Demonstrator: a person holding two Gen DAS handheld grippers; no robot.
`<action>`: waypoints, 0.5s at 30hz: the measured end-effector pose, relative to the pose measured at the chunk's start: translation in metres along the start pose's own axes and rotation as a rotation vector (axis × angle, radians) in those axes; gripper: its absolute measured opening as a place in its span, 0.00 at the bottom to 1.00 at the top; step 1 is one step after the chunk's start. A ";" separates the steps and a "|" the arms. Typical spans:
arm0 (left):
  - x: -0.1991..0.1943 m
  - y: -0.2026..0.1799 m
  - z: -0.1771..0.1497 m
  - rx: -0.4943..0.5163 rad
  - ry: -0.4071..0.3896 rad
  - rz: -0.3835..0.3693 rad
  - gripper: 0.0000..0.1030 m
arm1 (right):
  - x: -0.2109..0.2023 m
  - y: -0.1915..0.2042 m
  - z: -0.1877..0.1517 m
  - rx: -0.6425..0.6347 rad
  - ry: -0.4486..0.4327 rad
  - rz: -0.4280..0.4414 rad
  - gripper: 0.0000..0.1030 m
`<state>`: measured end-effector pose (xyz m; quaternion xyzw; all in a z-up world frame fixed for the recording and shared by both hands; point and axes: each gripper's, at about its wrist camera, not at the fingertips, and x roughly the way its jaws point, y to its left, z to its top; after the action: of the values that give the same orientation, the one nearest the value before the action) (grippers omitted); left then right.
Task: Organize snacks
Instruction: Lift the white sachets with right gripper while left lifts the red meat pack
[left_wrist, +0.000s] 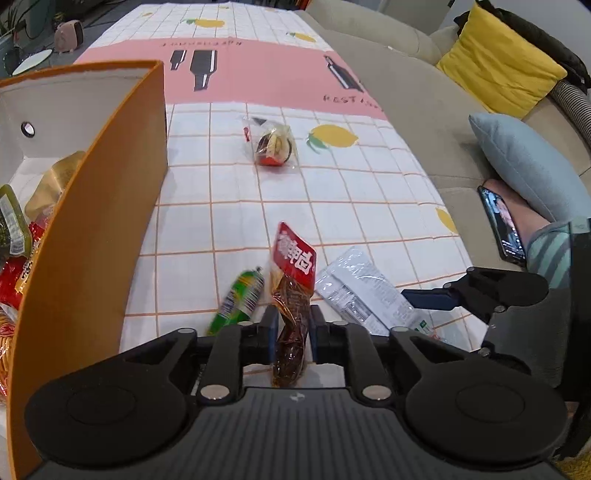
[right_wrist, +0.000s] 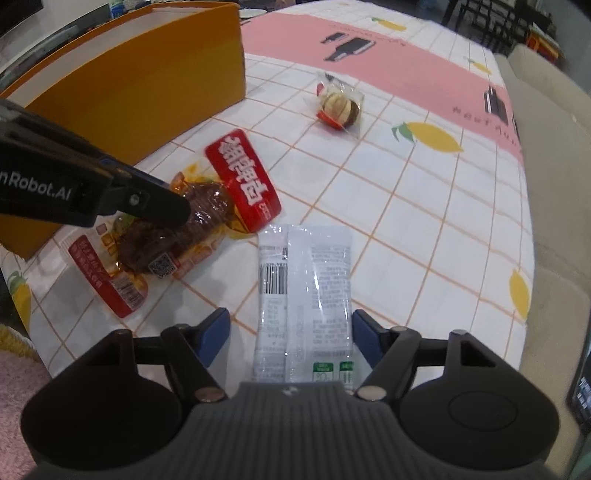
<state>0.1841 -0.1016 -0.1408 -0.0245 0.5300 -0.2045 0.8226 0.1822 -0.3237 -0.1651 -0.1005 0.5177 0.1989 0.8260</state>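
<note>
Left gripper (left_wrist: 291, 325) clamped on red-brown snack packet (left_wrist: 291, 295); orange box (left_wrist: 92, 206) at left; green packet (left_wrist: 240, 299) beside.

beige sofa (left_wrist: 402, 122) with yellow cushion (left_wrist: 498, 62), blue cushion (left_wrist: 528, 166); phone (left_wrist: 502, 225), screen lit; maybe a plate (left_wrist: 31, 61) far left.

"nRobot.AI" on the left hand-held gripper (right_wrist: 181, 212), "REST" printed on the tablecloth (left_wrist: 340, 99)

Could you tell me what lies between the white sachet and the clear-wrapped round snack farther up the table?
Nothing: in the right wrist view only bare checked tablecloth separates the white sachet from the clear-wrapped round snack.
</note>
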 end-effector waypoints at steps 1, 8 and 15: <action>0.003 0.001 0.000 -0.002 0.006 0.001 0.20 | 0.000 -0.001 0.000 0.005 -0.003 0.004 0.68; 0.017 0.001 0.000 0.003 0.014 -0.003 0.25 | 0.004 -0.002 0.003 0.026 -0.009 0.020 0.68; 0.031 0.002 -0.006 -0.029 0.017 -0.037 0.35 | 0.004 -0.001 0.004 0.033 -0.037 -0.011 0.52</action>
<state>0.1907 -0.1098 -0.1709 -0.0448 0.5395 -0.2123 0.8136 0.1871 -0.3221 -0.1666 -0.0858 0.5049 0.1876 0.8381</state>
